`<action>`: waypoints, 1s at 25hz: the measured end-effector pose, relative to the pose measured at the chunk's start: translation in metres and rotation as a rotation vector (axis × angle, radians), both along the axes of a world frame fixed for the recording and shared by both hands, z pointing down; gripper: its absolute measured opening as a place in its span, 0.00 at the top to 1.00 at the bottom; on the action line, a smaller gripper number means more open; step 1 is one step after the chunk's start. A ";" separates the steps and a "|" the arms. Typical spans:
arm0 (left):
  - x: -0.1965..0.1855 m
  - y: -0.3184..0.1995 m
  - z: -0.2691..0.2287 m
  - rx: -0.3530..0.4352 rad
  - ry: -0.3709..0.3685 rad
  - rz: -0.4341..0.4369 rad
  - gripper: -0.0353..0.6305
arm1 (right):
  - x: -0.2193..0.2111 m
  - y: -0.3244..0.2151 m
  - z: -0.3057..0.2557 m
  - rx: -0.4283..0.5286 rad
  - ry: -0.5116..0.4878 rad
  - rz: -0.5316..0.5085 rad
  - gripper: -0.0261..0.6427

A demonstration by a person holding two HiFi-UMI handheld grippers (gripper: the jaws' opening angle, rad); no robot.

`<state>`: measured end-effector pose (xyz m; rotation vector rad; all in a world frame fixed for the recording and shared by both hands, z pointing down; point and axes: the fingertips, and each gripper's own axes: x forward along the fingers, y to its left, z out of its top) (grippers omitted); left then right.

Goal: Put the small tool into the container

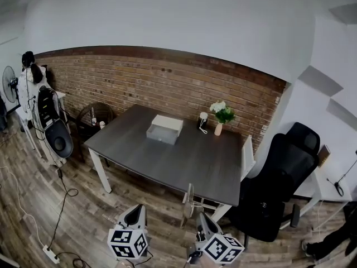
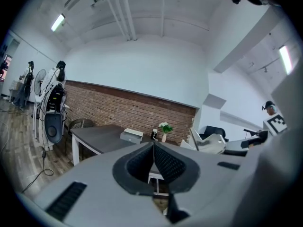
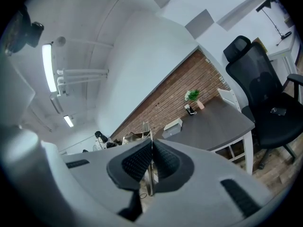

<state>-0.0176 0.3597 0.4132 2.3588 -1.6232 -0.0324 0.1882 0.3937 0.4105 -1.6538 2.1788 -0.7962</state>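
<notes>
Grippers side by side, short of the table [image 1: 195, 161]: left gripper [image 2: 154, 145] is pinched shut on nothing. Right gripper [image 3: 151, 143] clamps the small tool [image 3: 150, 183], a thin strip upright in its jaw seam. The container [image 1: 164, 130] lies well ahead, slightly to its left.

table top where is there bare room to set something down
Bare: the whole near half of the table, from the white box to the front edge, and the far left corner. Crowded only along the back right, where the flower vase and a small white object stand.
</notes>
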 end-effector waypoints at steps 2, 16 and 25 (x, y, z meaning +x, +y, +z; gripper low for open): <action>-0.002 -0.008 0.003 -0.001 0.000 0.003 0.94 | -0.001 -0.007 0.003 -0.005 0.005 0.005 0.95; 0.001 -0.118 0.006 -0.002 -0.004 -0.034 0.94 | 0.000 -0.131 0.005 -0.007 0.006 -0.035 0.95; 0.008 -0.202 -0.003 0.009 -0.016 -0.085 0.94 | 0.010 -0.232 -0.004 0.001 0.006 -0.086 0.95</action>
